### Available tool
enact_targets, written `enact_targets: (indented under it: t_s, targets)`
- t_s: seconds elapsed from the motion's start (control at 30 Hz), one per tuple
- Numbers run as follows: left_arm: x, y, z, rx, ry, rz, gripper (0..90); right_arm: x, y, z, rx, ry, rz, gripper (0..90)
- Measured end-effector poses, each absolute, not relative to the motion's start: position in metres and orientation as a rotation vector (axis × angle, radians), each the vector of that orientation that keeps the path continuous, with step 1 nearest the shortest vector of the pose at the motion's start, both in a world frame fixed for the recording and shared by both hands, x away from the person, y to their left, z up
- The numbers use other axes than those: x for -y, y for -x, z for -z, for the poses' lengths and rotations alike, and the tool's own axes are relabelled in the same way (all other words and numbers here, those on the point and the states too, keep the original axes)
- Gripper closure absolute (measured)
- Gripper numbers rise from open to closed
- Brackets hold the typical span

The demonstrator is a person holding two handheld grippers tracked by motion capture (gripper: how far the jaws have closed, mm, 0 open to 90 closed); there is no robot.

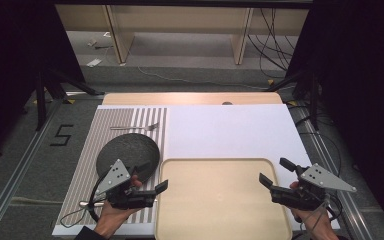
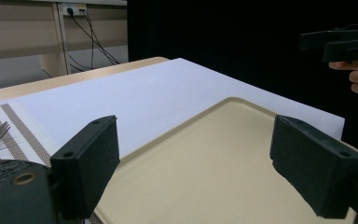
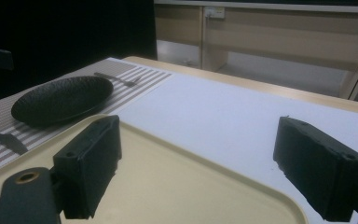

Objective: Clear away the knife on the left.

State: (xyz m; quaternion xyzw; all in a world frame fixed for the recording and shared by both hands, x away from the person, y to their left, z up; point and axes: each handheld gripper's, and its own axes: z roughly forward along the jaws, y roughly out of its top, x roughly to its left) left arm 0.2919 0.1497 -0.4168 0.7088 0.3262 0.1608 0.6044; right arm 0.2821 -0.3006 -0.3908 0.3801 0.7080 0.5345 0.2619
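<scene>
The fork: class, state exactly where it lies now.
In the high view the fork lies on the striped placemat at the table's left, just beyond the black plate.

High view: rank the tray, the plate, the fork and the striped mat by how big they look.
1. Tray
2. Striped mat, partly covered, so its place against the tray is unsure
3. Plate
4. Fork

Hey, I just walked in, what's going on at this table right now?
A person holds a gripper in each hand over a table, gripping nothing. The left gripper hovers at the left edge of an empty beige tray, the right gripper at its right edge, both with jaws open. On the striped placemat sit a dark plate and a fork.
</scene>
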Motion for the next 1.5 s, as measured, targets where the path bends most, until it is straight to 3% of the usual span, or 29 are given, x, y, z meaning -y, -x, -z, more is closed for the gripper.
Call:
enact_targets:
  t_s: [0.7,1.5]
  targets:
    - [-0.152,-0.293,0.409,-0.756,-1.677,-0.366,15.4,0.301,-0.282,0.391,-1.911,-1.035,-1.446,16.1]
    - [-0.17,-0.304,0.394,-0.789,-2.06,-0.325,15.7,0.3,-0.282,0.392,-1.923,-1.034,-1.451,16.1]
